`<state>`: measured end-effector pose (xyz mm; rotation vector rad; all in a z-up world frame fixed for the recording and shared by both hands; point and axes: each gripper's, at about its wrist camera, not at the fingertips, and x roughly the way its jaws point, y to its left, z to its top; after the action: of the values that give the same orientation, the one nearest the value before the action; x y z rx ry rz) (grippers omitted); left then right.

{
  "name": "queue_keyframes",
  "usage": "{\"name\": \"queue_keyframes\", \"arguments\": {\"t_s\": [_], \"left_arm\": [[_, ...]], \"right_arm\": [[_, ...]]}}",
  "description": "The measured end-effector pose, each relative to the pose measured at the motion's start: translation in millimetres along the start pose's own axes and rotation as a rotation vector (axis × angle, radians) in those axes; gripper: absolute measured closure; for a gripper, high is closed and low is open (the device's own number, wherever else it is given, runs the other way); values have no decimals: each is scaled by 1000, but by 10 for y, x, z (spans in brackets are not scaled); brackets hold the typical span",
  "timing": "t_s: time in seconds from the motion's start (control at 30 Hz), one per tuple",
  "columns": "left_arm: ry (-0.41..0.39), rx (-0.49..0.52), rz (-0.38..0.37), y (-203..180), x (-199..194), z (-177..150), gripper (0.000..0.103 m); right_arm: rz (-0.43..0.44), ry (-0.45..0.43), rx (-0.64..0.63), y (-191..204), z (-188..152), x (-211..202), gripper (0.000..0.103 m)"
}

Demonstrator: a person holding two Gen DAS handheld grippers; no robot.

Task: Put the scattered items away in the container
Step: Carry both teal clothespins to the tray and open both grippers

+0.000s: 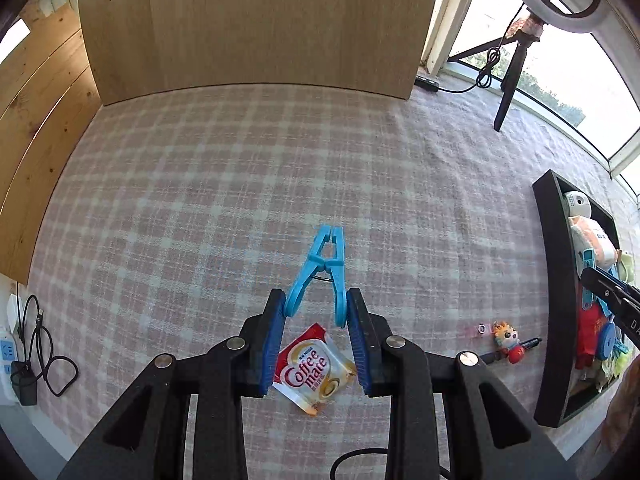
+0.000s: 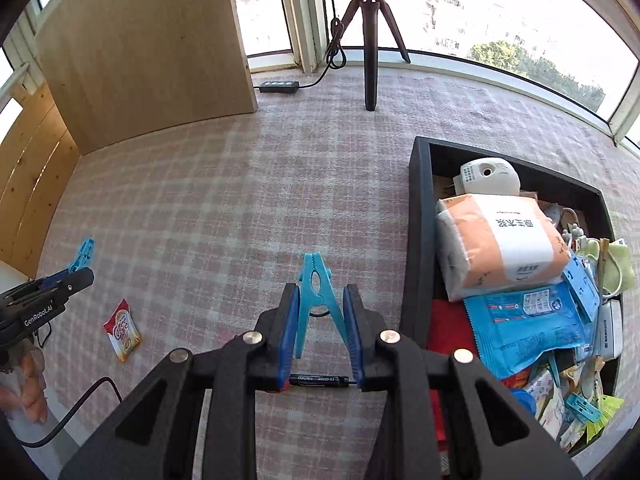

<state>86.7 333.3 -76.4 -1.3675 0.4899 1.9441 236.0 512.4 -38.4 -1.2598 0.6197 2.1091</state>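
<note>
Both of your tongs are already loaded. Your left tongs [image 1: 316, 312] are closed on the handle ends of a light blue clothespin [image 1: 322, 270], its long axis running straight out ahead of the pads, its jaw end pointing away from you. Your right tongs [image 2: 320, 312] are closed the same way on a second blue clothespin [image 2: 316, 294], also pointing forward.

Take the black container [image 2: 416, 240] as your landmark. It lies just to the right of your right tongs, its near wall almost beside the right pad, and it is already crowded with packets and a tissue pack [image 2: 500, 244]. Your left tongs sit well to the left of the container, with open checked surface [image 1: 240, 184] between.

So your right hand looks much nearer for the drop: a short sideways carry over the wall should do it. Still out on the surface, left of the container, are the Coffee-mate sachet [image 1: 316, 368], directly under your left tongs, and a small doll charm [image 1: 508, 340] with a pen [image 1: 530, 342] close to the container's wall.
</note>
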Motion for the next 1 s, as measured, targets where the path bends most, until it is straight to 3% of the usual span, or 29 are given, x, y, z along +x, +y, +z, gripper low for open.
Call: {"name": "queue_keyframes", "arguments": {"t_s": [0.07, 0.23, 0.63, 0.9, 0.93, 0.97, 1.0], "left_arm": [[-13, 37, -27, -269, -56, 20, 74], [-27, 121, -96, -763, -73, 414, 74], [-42, 289, -212, -2174, -558, 178, 74], [-48, 365, -259, -2943, -579, 82, 73], [-52, 370, -267, -2999, -589, 76, 71], [-53, 375, -264, -3046, -589, 73, 61], [-53, 378, -261, -3079, -586, 72, 52]], "right_arm": [[-18, -15, 31, -211, -23, -148, 81], [-70, -36, 113, -817, -172, -437, 81], [-148, -68, 257, -2104, -518, -884, 81], [-155, -69, 271, -2523, -589, -989, 80], [-139, -75, 267, -2544, -591, -1002, 80], [-119, -80, 259, -2560, -589, -1013, 78], [-112, -75, 257, -2570, -588, -1016, 65]]}}
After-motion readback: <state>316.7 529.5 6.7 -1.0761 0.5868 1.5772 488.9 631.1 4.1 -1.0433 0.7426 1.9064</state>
